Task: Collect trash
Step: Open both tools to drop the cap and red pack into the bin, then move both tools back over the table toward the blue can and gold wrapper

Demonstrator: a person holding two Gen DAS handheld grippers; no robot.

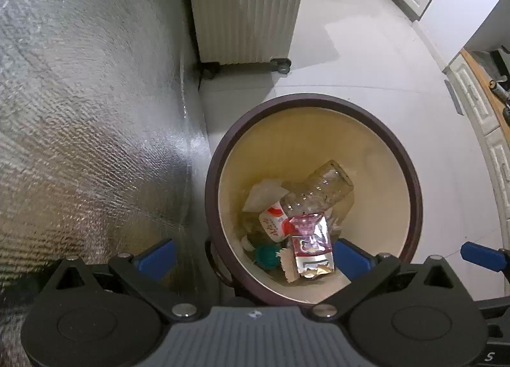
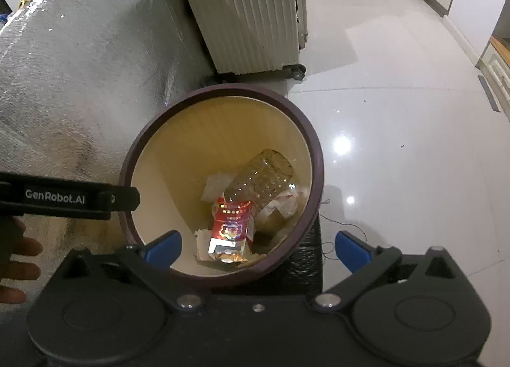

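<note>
Looking down through both wrist cameras, I see a round bin (image 1: 314, 198) with a dark rim and cream inside, standing on a pale tiled floor (image 2: 398, 144). A wall of silver foil (image 1: 95, 112) runs along its left, and a ribbed cream suitcase (image 1: 245, 7) stands behind it.

Trash already lies at the bottom: a clear plastic bottle (image 1: 318, 190) on its side, a red and silver packet (image 1: 310, 242), a red and white wrapper (image 1: 276, 223), and some white paper (image 1: 264, 193). A green shape low down may be a cap; I cannot tell.

My left gripper (image 1: 251, 255) hangs over the bin's near edge with its blue-tipped fingers spread wide and nothing between them. My right gripper (image 2: 258, 246) is also spread wide and empty, over the bin's near right rim.

Both grippers are empty, so I judge the latest piece is already in, and I see no trash left on the visible floor.

Risks from here, as I judge them:
- The grippers sit close together, so swinging either away could knock one against the other.
- A low finger could catch the rim and tip the bin, spilling the light bottle.
- A thin cord (image 2: 334, 230) lies on the floor beside the bin and could snag.
</note>
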